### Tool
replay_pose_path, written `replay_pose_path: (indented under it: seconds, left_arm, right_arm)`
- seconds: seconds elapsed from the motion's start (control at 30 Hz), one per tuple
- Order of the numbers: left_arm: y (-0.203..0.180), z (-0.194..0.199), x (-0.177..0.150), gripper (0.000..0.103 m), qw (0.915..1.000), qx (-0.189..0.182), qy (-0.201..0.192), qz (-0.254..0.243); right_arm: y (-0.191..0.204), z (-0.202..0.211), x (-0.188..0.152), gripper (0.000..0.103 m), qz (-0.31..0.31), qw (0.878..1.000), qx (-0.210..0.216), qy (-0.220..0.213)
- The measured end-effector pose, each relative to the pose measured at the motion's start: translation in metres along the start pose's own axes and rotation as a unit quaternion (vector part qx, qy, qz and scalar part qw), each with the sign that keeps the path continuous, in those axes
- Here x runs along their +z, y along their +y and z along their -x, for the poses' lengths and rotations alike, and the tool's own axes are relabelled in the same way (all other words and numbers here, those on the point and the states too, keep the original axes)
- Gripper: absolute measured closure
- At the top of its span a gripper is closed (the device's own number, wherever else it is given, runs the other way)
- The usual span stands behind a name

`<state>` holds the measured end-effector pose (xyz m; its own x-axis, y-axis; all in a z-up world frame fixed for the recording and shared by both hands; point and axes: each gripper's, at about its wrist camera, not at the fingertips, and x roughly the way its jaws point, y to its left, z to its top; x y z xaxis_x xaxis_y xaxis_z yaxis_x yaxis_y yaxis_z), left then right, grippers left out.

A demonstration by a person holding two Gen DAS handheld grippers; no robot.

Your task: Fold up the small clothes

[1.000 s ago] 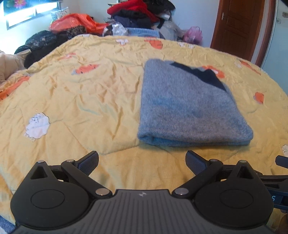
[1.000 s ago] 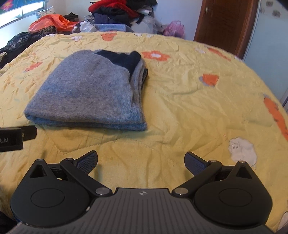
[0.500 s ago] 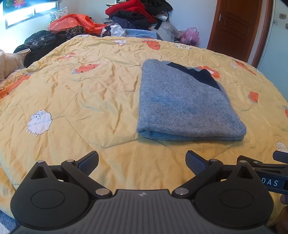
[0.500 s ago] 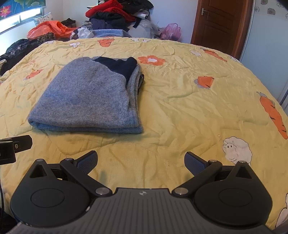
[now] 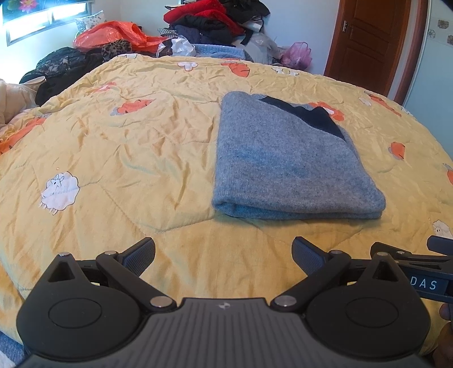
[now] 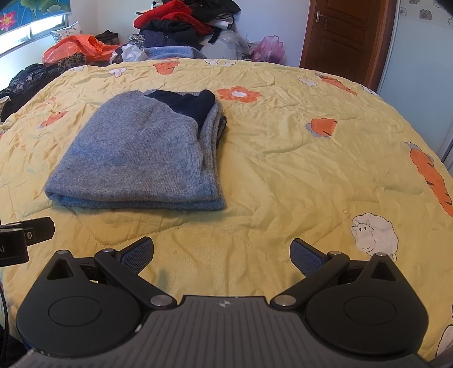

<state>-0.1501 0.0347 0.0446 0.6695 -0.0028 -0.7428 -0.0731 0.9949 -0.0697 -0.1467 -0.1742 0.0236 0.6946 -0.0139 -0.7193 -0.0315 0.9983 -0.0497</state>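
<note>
Sweater [image 6: 136,153] layered edges show only rightward.

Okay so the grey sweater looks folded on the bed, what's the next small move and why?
Probably pull both grippers back and go for another garment from the clothes pile. The grey sweater lies as a neat folded rectangle on the quilt, and the left gripper and right gripper are open, apart from it.

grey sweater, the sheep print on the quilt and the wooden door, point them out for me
grey sweater [image 5: 288,167], left wrist view, middle of its folded top face
sheep print [image 6: 375,233], right wrist view, the sheep's woolly body
wooden door [image 6: 344,34], right wrist view, centre panel beside the handle
</note>
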Motion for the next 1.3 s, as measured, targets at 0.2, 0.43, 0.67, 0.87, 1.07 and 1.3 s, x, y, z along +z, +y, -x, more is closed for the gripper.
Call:
replay_pose_path:
  seconds: [0.2,0.43,0.67,0.87,1.07,1.3]
  left_arm:
    - [0.0006,-0.0005,-0.0002,0.000,1.0000,0.000,-0.001,0.000]
    - [0.0006,-0.0002,-0.0001,0.000,1.0000,0.000,-0.001,0.000]
    - [0.0008,-0.0003,0.0000,0.000,1.0000,0.000,-0.001,0.000]
    - [0.0008,-0.0004,-0.0002,0.000,1.0000,0.000,-0.001,0.000]
    - [0.0008,-0.0006,-0.0001,0.000,1.0000,0.000,-0.001,0.000]
    - [0.0015,-0.0002,-0.0005,0.000,1.0000,0.000,-0.002,0.001]
  right_arm:
    - [0.0011,-0.0006,-0.0006,0.000,-0.001,1.000,0.002,0.002]
    - [0.0018,-0.0010,-0.0009,0.000,-0.002,1.000,0.003,0.003]
    - [0.0027,-0.0016,-0.0010,0.001,-0.004,1.000,0.005,0.004]
    - [0.0016,-0.0026,-0.0011,0.000,-0.004,1.000,0.006,0.005]
    - [0.0011,-0.0028,-0.0012,0.000,-0.005,1.000,0.007,0.005]
    - [0.0012,-0.0026,-0.0016,0.000,-0.005,1.000,0.007,0.005]
